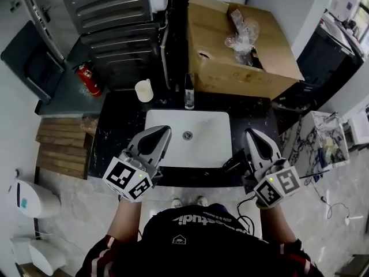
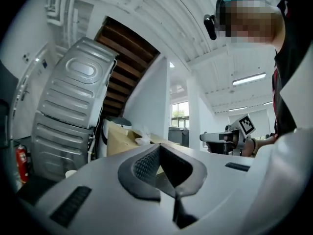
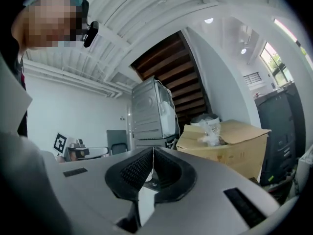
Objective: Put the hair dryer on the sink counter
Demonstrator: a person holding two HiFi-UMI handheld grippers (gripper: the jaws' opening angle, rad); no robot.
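Fingertips on the left gripper [image 1: 164, 134] meet at their tips with nothing between them; its own view shows the dark ribbed pads [image 2: 146, 165] closing to a point. Those of the right gripper [image 1: 249, 134] are also together and empty, the pads [image 3: 134, 170] touching at the front. Both grippers are held up in front of the person, above the front edge of the black sink counter [image 1: 118, 126], the left one over the white basin's [image 1: 158, 120] left side and the right one past the basin's right side.

The hair dryer [image 1: 233, 165], black, lies on the counter at its front edge, right of the basin and just beside the right gripper, which hides part of it. I cannot tell whether the two touch. Its cord [image 1: 247, 203] hangs down over the counter's edge toward the floor.

At the back of the counter a faucet [image 1: 189, 91] stands behind the basin, with a white cup [image 1: 144, 90] to its left. An open cardboard box [image 1: 230, 68] sits behind and to the right, with crumpled clear plastic [image 1: 242, 36] inside. A grey ribbed appliance [image 1: 109, 7] leans behind the counter on the left, and a red fire extinguisher [image 1: 89, 79] stands beside it.
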